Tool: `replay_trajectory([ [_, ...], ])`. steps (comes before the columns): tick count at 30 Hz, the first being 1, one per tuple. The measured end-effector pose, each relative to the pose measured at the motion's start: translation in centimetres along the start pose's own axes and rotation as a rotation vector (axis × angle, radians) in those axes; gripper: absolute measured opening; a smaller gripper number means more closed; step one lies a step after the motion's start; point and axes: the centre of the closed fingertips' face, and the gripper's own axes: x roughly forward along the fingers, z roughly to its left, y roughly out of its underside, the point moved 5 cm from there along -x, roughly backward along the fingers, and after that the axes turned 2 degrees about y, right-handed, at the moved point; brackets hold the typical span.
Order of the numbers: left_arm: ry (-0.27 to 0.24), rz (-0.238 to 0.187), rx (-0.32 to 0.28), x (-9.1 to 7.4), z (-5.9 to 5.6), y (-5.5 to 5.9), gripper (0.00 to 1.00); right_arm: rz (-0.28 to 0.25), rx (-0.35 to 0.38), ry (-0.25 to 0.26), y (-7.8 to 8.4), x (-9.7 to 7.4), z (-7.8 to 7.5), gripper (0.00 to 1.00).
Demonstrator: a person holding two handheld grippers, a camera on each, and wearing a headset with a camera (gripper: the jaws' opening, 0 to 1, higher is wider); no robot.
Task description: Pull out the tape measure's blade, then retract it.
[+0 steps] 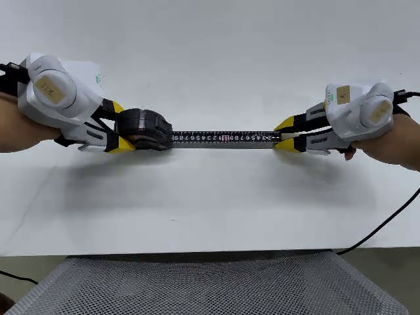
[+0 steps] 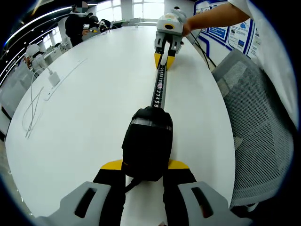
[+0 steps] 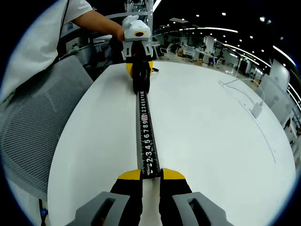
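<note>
A black tape measure case (image 1: 144,128) lies on the white table (image 1: 210,203), and my left gripper (image 1: 119,126) is shut on it; in the left gripper view the case (image 2: 148,143) sits between the yellow-tipped jaws. Its dark numbered blade (image 1: 223,138) stretches rightward to my right gripper (image 1: 285,134), which is shut on the blade's end. In the right gripper view the blade (image 3: 145,141) runs from my right gripper (image 3: 151,175) straight to the case (image 3: 141,75). In the left gripper view the blade (image 2: 160,87) reaches the right gripper (image 2: 164,60).
A grey mesh chair (image 1: 210,285) stands at the table's near edge. A black cable (image 1: 384,223) trails off the right gripper over the table edge. White cables and a small white device (image 2: 52,77) lie far across the table. People stand in the background.
</note>
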Motion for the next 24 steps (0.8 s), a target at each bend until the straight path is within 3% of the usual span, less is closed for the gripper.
replay_trajectory([
  [24,0.002,0.003,0.002,0.0,0.0,-0.1,0.26,0.054,-0.006,0.005,1.9,-2.1,-0.3,0.08],
])
